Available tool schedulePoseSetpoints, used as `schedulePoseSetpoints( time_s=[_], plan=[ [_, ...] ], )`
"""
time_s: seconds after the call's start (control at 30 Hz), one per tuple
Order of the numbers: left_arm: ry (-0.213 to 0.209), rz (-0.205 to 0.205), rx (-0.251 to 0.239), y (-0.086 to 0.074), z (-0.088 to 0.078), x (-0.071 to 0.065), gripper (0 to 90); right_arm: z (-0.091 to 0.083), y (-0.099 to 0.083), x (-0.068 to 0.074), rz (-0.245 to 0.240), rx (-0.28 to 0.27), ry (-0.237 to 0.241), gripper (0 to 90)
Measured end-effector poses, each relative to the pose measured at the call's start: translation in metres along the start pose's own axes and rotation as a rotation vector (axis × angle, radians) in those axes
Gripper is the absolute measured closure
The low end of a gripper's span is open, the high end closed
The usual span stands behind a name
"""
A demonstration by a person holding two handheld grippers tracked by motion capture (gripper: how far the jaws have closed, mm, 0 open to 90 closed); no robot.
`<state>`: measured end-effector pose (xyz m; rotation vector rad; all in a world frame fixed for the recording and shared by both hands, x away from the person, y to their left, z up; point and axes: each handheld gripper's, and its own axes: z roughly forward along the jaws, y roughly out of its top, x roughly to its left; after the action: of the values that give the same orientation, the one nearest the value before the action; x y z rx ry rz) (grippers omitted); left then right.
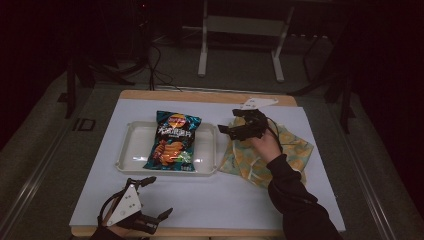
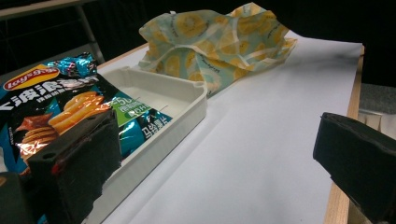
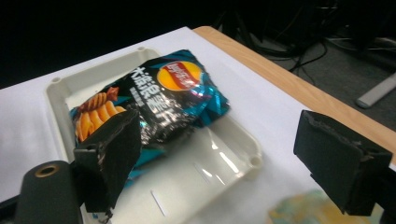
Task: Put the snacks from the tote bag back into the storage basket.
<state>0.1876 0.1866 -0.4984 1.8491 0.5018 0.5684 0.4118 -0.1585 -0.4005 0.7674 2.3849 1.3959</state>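
A blue bag of crisps (image 1: 172, 140) lies in a white tray (image 1: 131, 150) on the white table sheet. The right gripper (image 1: 226, 122) hovers just right of the tray, over a yellow and blue patterned cloth (image 1: 295, 150), and its jaws point towards the tray. In the right gripper view the jaws stand wide apart with nothing between them, the bag (image 3: 154, 98) and tray (image 3: 233, 154) lying beyond. The left gripper (image 1: 159, 196) rests near the table's front edge, open and empty. Its view looks past the bag (image 2: 51, 107) and tray (image 2: 187, 100) to the cloth (image 2: 215, 42).
The white sheet (image 1: 210, 200) covers a wooden table whose edge (image 1: 200, 95) shows at the back. A white stand (image 1: 240, 30) and cables sit on the dark floor beyond. Bare sheet lies between the tray and the front edge.
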Motion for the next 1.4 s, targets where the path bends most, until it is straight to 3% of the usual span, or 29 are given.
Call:
schedulePoseSetpoints(
  time_s=[0.1,0.33,0.43,0.47,0.67,0.87,1.03,1.17,1.3,1.4],
  plan=[
    [0.001,-0.001,0.000,0.000,0.000,0.000,1.4,-0.009,-0.006,-0.006,0.009,-0.007,-0.009,14.8],
    [0.001,-0.003,0.000,0.000,0.000,0.000,1.4,-0.042,-0.030,-0.023,0.050,-0.042,-0.094,14.8],
    [0.003,-0.004,0.000,0.000,0.000,0.000,1.4,-0.050,-0.035,-0.026,0.053,-0.047,-0.106,14.1],
    [0.003,-0.003,0.000,0.000,0.000,0.000,1.4,-0.059,-0.040,-0.027,0.050,-0.050,-0.133,14.1],
    [0.002,-0.003,0.002,0.000,0.001,0.000,1.4,-0.081,-0.054,-0.028,0.070,-0.075,-0.180,14.1],
    [0.002,-0.002,0.002,0.000,0.001,0.000,1.4,-0.101,-0.071,-0.030,0.073,-0.062,-0.208,14.2],
    [0.000,-0.005,0.005,0.000,0.001,0.000,1.4,-0.118,-0.086,-0.025,0.091,-0.083,-0.259,14.1],
    [-0.001,-0.004,0.005,0.000,0.002,0.000,1.4,-0.126,-0.100,-0.021,0.118,-0.094,-0.294,14.1],
    [0.000,-0.005,0.006,0.000,0.002,0.000,1.4,-0.131,-0.115,-0.016,0.116,-0.088,-0.338,14.2],
    [-0.002,-0.004,0.008,0.000,0.002,0.000,1.4,-0.134,-0.124,-0.016,0.133,-0.087,-0.342,14.2]
  ],
)
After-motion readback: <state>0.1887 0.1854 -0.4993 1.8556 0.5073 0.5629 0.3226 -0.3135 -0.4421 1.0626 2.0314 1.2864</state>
